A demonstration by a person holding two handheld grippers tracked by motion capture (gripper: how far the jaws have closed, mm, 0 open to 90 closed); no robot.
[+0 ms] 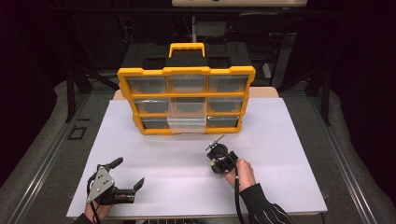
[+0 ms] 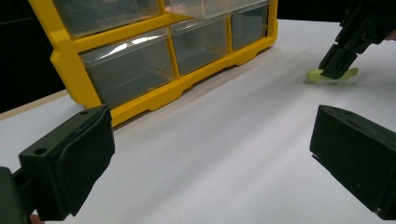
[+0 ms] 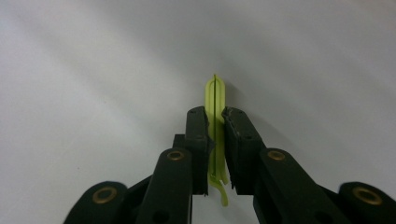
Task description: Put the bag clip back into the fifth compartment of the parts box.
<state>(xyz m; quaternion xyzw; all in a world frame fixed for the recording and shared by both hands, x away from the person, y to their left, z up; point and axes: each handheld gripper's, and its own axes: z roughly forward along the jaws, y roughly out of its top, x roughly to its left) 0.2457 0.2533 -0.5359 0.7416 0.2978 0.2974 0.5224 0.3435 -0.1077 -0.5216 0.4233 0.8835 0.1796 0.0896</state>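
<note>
Two tongs are working over the white counter (image 1: 280, 140). Right tongs (image 3: 215, 121) are clenching a thin yellow-green clip (image 3: 215, 95) between the pads, its tip sticking out past them and lying on the counter. Left tongs (image 2: 210, 154) are hanging released, jaws wide apart, nothing between them, well apart from the clip. Beyond both, a yellow drawer box (image 1: 187, 100) is standing, one middle drawer (image 1: 187, 122) pulled out

Own jaws wide apart; right gripper (image 2: 337, 71) pinching green clip (image 2: 330, 74) beside yellow organizer (image 2: 154, 95).
</note>
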